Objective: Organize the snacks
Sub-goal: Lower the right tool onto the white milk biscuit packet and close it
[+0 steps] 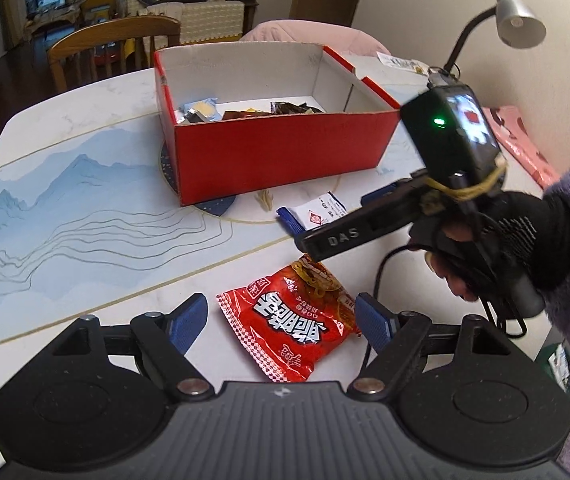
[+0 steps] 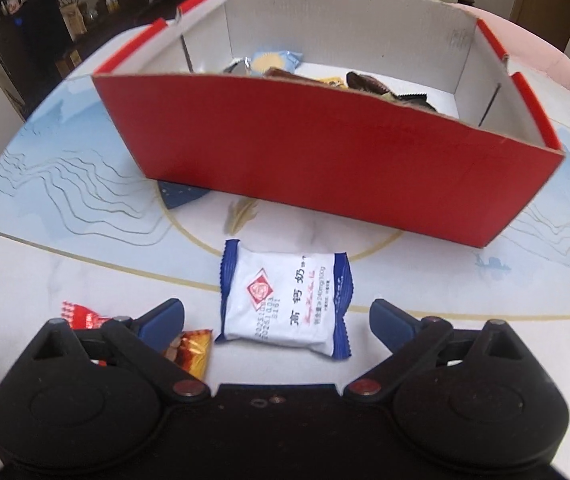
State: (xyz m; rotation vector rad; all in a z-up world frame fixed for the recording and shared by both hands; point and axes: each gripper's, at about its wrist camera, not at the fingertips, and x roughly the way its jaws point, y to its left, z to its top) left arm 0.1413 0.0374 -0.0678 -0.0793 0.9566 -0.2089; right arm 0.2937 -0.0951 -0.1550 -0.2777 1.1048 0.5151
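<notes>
A red cardboard box [image 1: 277, 148] with a white inside stands on the table and holds several snack packets [image 1: 253, 112]; it also shows in the right wrist view [image 2: 325, 160]. My left gripper [image 1: 283, 320] is open, its fingers either side of a red snack bag [image 1: 293, 320] lying on the table. My right gripper [image 2: 277, 320] is open, straddling a white and blue packet [image 2: 285, 300] in front of the box. The right gripper's body [image 1: 365, 220] shows in the left wrist view, above that packet [image 1: 313, 214].
The table [image 1: 85, 200] has a blue mountain print. A corner of the red bag [image 2: 81, 316] lies by my right gripper's left finger. A wooden chair [image 1: 113, 48] stands beyond the table, a desk lamp [image 1: 517, 16] at the right, a pink item [image 1: 521, 140] near the right edge.
</notes>
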